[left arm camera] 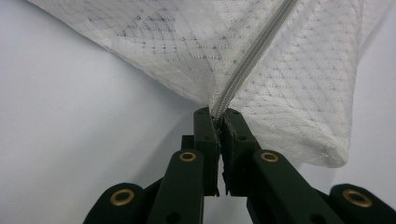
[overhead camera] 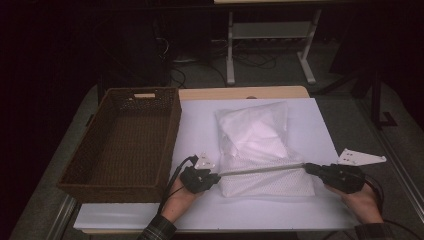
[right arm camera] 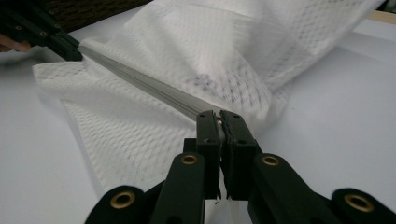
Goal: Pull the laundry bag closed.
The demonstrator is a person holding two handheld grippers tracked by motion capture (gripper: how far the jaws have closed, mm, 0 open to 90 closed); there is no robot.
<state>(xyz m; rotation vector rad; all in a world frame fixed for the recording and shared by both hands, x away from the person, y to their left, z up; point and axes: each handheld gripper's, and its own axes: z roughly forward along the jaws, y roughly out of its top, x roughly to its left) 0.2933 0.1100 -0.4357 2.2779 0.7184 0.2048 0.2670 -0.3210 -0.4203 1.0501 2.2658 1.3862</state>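
Right now my left gripper (left arm camera: 219, 122) is clamped on one end of the zipper (left arm camera: 254, 53) of the white mesh bag (left arm camera: 201, 51), and my right gripper (right arm camera: 220, 122) pinches the other end, the zipper stretched taut between them. Beyond my jaws the bag lies on the white table (overhead camera: 320, 135). Farther left of my left gripper sits a wicker basket (overhead camera: 125, 145). I can read no writing anywhere.
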